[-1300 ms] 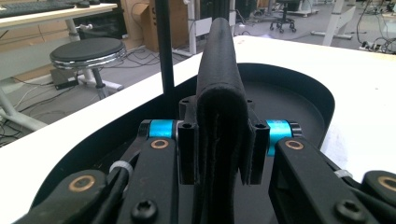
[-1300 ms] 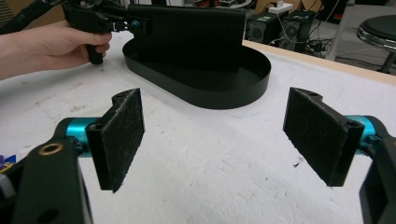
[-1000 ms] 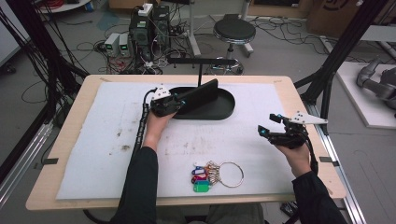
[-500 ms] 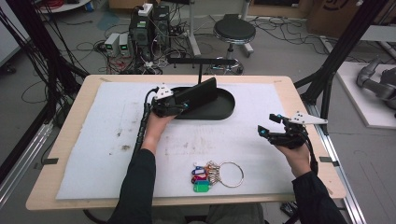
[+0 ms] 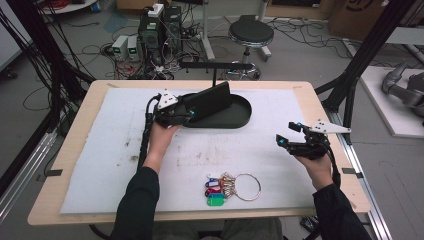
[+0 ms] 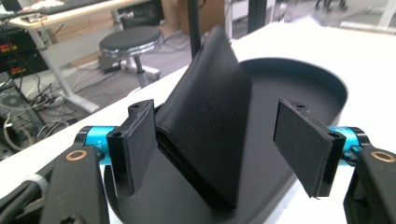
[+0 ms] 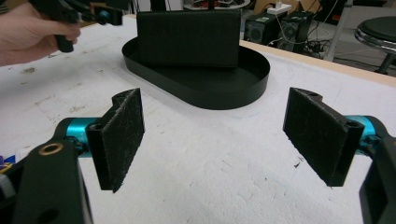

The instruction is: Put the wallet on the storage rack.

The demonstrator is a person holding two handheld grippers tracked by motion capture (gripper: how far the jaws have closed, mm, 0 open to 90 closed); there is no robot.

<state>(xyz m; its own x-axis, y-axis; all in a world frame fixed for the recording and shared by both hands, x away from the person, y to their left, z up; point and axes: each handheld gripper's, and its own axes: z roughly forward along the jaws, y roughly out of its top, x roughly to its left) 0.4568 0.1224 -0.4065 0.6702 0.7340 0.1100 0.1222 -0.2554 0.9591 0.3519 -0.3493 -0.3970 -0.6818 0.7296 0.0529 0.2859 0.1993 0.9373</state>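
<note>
The left tongs (image 6: pixel 219 154) are spread wide, and a black wallet (image 6: pixel 208 116) is seen standing between the jaws; one jaw is just beside the leather, the other well apart from it, so nothing is pinched. The wallet is propped on its edge inside a black oval tray (image 5: pixel 235 112) at the far middle of the surface (image 5: pixel 100 200). Against the pictures from a second and half a second back, little has been changed: the left tongs (image 5: pixel 172 114) are kept at the tray's left end, with the wallet (image 5: pixel 207 100) in the same tilt. A release just completed, or a grip about to be taken, could be read from this; which one cannot be told.

The right tongs (image 7: pixel 212 140) are also spread, with only bare white mat between the jaws, and are held idle near the right edge, well apart from the tray (image 7: pixel 201 79). A bunch of keys (image 5: pixel 225 186) with coloured tags is left untouched near the front edge.
</note>
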